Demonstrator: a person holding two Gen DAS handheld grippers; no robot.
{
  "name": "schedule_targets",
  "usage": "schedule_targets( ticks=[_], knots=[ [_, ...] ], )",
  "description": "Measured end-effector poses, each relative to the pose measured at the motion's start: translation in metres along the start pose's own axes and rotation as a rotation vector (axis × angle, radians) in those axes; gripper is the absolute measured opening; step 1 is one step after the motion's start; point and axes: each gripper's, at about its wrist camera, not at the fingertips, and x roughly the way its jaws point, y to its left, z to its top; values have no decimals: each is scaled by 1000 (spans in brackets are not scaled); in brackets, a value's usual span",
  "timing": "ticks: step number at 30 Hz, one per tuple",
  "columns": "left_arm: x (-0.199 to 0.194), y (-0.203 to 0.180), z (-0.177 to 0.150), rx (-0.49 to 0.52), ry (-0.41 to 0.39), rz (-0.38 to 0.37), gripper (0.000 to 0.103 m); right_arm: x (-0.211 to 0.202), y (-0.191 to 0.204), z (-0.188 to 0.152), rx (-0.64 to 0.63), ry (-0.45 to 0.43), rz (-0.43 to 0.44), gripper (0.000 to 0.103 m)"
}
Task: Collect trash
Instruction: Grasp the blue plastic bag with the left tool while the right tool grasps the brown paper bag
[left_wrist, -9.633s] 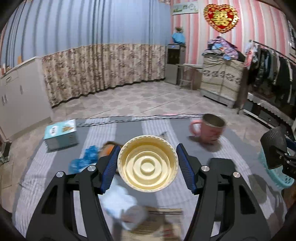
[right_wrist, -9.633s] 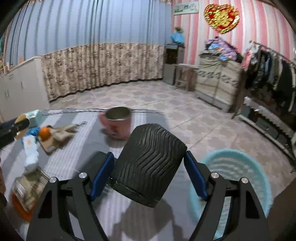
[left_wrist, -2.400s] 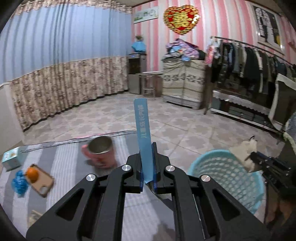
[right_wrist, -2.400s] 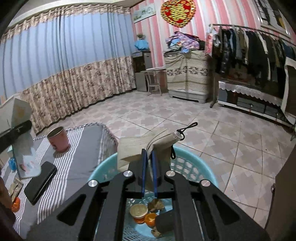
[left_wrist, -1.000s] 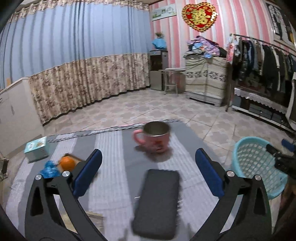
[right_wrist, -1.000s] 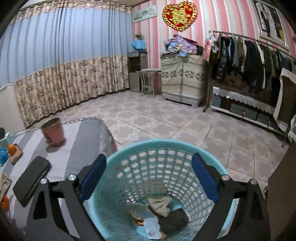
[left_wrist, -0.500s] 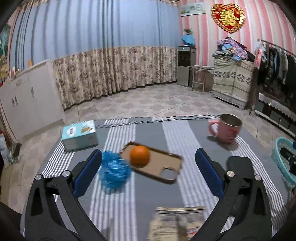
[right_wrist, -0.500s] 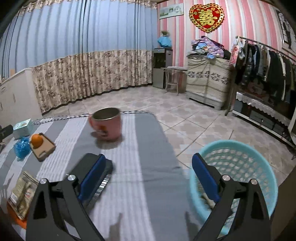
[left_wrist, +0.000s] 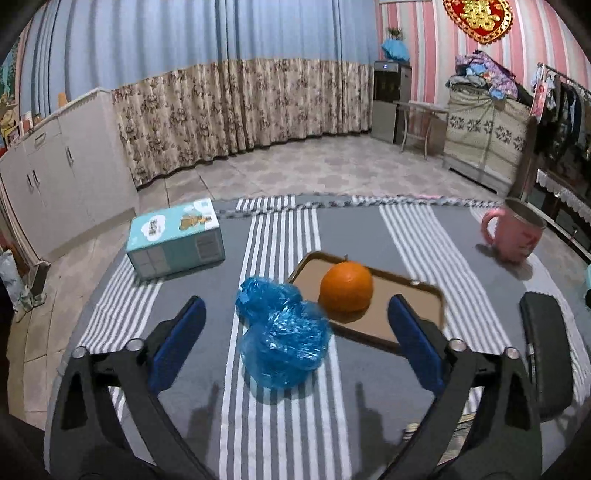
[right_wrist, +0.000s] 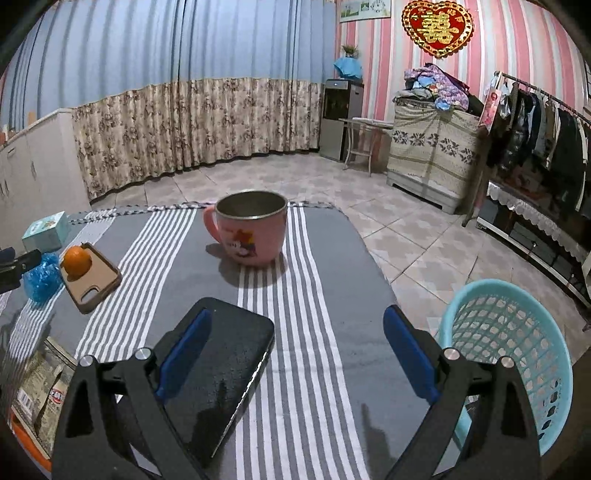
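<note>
The crumpled blue plastic bag (left_wrist: 282, 334) lies on the striped table (left_wrist: 417, 236), just beside the brown tray (left_wrist: 373, 317) that carries an orange (left_wrist: 346, 286). It sits between the 2 blue pads of the left tongs (left_wrist: 295, 345), which are closing from wide with neither pad pressing on it. To take it well, centre the wad, bring the tips low so they pinch its bulk rather than a loose fold, and keep the right-hand pad off the tray edge, which looks very near it, though the fisheye bend makes that hard to judge. The right tongs (right_wrist: 295, 349) stand wide and empty over the black phone-like slab (right_wrist: 218, 373), with the teal basket (right_wrist: 517, 332) at the table's right side.
</note>
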Motion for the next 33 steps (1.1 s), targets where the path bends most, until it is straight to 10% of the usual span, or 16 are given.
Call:
schedule_targets(
  ticks=[9,33],
  knots=[
    [38,6,-10,18,122,-32,33,-5,34,2,-24,17,-9,92],
    [-79,54,-63,38,-19,-10,30,-24,178,-42,-173,183,156,92]
  ],
)
